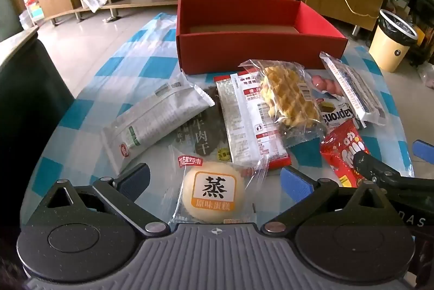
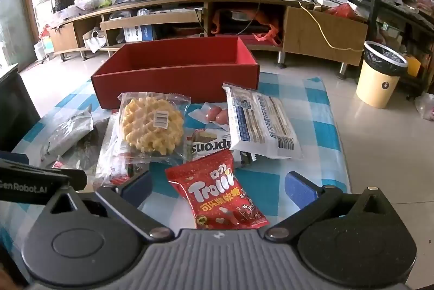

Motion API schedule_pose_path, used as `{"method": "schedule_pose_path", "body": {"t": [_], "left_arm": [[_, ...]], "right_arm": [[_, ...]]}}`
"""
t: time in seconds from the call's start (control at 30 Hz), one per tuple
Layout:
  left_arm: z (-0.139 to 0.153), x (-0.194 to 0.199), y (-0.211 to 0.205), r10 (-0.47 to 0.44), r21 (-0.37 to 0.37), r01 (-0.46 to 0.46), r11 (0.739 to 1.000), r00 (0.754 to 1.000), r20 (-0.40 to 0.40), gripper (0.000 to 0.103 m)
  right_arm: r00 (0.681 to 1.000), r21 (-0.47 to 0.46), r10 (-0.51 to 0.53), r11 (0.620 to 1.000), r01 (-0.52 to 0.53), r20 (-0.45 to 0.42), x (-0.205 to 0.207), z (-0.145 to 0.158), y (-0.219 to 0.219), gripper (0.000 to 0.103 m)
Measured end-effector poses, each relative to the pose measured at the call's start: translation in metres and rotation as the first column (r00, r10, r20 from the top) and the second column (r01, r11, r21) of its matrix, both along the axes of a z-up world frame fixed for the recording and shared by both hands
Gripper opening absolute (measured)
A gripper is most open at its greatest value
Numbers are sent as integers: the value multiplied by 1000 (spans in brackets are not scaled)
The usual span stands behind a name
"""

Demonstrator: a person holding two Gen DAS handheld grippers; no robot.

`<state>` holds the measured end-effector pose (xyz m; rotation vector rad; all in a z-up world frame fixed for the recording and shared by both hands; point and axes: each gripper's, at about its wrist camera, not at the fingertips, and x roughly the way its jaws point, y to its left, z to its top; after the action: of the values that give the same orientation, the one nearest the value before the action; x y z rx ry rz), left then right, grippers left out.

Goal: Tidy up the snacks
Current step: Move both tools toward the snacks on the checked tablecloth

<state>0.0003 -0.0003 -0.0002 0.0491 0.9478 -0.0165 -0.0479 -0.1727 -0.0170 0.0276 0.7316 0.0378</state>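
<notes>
Both grippers hover low and level, side by side: the left gripper [image 1: 215, 178] and right gripper [image 2: 218, 188] each spread wide, gripping nothing.

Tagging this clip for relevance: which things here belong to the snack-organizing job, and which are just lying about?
Job: open red cardboard box; clear-wrapped yellow waffle; red Trolli candy bag; wrapped round steamed cake; white blue-printed packet.
Lying about: cream bin; wooden TV stand.

The box [image 1: 252, 56] is red, the cloth [image 1: 130, 64] blue-and-white checked. The waffle [image 2: 152, 125] is yellow, the candy bag [image 2: 222, 195] red.
</notes>
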Motion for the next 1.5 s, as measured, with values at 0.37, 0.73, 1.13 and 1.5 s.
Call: {"method": "schedule_pose_path", "body": {"t": [0.37, 0.73, 1.13, 1.5], "left_arm": [[-4, 0, -3, 2, 3, -2, 1000, 1000, -13, 103], [-4, -1, 1, 2, -5, -2, 1000, 1000, -19, 103], [-4, -1, -1, -4, -15, 3, 1000, 1000, -23, 103], [-3, -1, 0, -7, -21, 6, 1000, 1000, -24, 103]], "right_arm": [[1000, -10, -2, 1000, 2, -14, 1, -4, 1, 103], [999, -13, -10, 1000, 9, -40, 3, -5, 1, 103], [999, -25, -9, 1000, 8, -53, 4, -8, 1, 103], [999, -24, -14, 1000, 13, -42, 3, -5, 1, 103]]}}
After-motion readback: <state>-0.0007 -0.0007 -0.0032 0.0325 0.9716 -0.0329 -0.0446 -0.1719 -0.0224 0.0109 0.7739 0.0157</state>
